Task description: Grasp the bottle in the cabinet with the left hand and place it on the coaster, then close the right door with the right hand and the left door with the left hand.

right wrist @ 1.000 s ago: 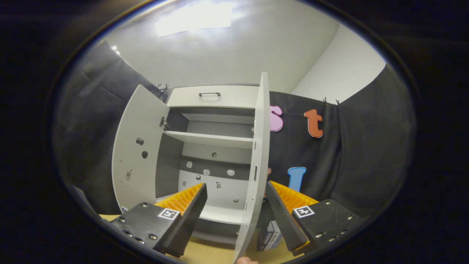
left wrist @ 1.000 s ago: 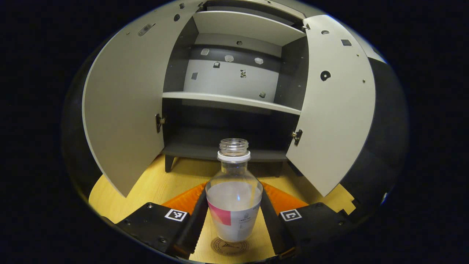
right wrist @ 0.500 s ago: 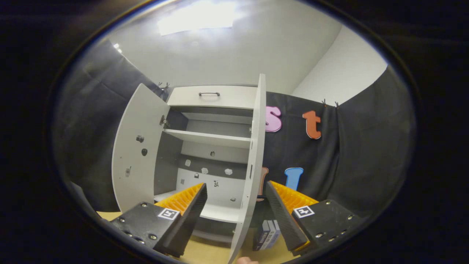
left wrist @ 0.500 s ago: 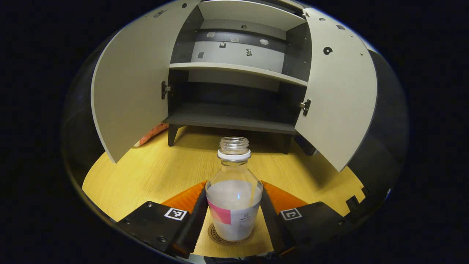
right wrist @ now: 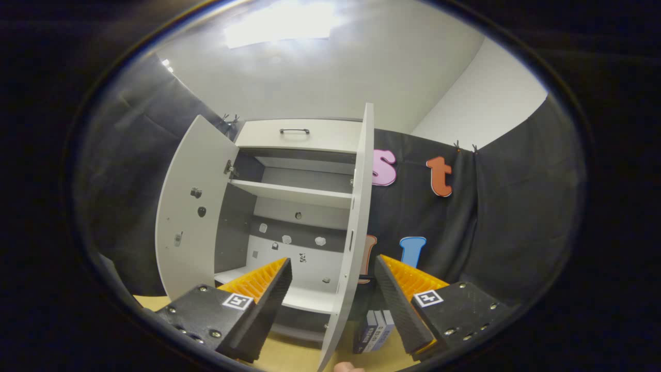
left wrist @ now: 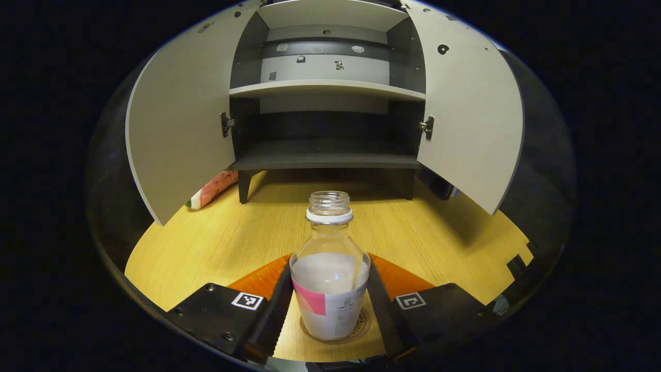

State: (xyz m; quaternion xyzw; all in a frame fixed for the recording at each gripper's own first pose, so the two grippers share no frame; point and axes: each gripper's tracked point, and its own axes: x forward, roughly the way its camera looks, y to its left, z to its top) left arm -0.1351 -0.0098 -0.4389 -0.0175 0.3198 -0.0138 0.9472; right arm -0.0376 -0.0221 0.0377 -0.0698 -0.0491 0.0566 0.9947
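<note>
A: Cabinet [left wrist: 325, 98]?
B: Both doors open, on the tabletop [left wrist: 232, 243].
A: Right gripper [right wrist: 333, 299]?
B: Jaws released, straddling the right door [right wrist: 356, 232] edge.
A: Left gripper [left wrist: 329, 305]?
B: Jaws clenched on the bottle [left wrist: 329, 279], upright on the coaster [left wrist: 361, 323].

The bottle [left wrist: 329, 289] stands upright and uncapped at 6 o'clock in the left gripper view: clear, roughly half full of pale liquid, with a white neck ring and a pink-and-white label. Its base sits on the round brown coaster [left wrist: 364, 324]. At 12 o'clock the grey cabinet [left wrist: 325, 90] is bare-shelved, left door [left wrist: 178, 124] and right door [left wrist: 467, 111] both swung wide open.
</note>
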